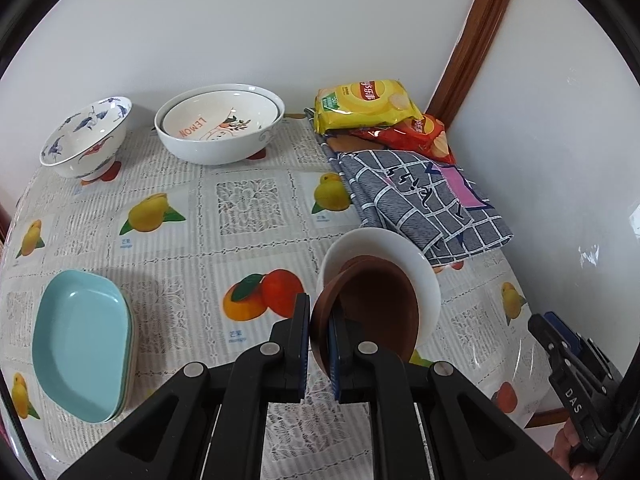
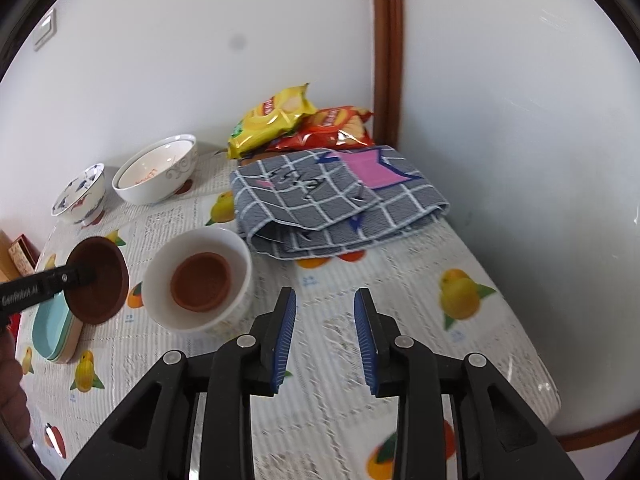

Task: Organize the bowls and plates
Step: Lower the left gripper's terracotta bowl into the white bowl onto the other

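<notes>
My left gripper [image 1: 319,320] is shut on the rim of a brown bowl [image 1: 376,312] and holds it tilted above the table, just left of a white bowl [image 2: 200,248]. It shows in the right wrist view too [image 2: 98,280]. The white bowl stands on the table with another brown bowl [image 2: 201,282] inside it. My right gripper [image 2: 325,316] is open and empty, just right of the white bowl. A stack of light blue oval dishes [image 1: 82,344] lies at the front left. A blue-patterned bowl [image 1: 86,138] and two nested white bowls [image 1: 220,128] stand at the back.
A folded grey checked cloth [image 2: 336,200] lies behind the white bowl on the right. Yellow and red snack bags [image 2: 272,116] sit in the back corner. Walls close off the back and right. The table wears a fruit-print cover [image 1: 248,216].
</notes>
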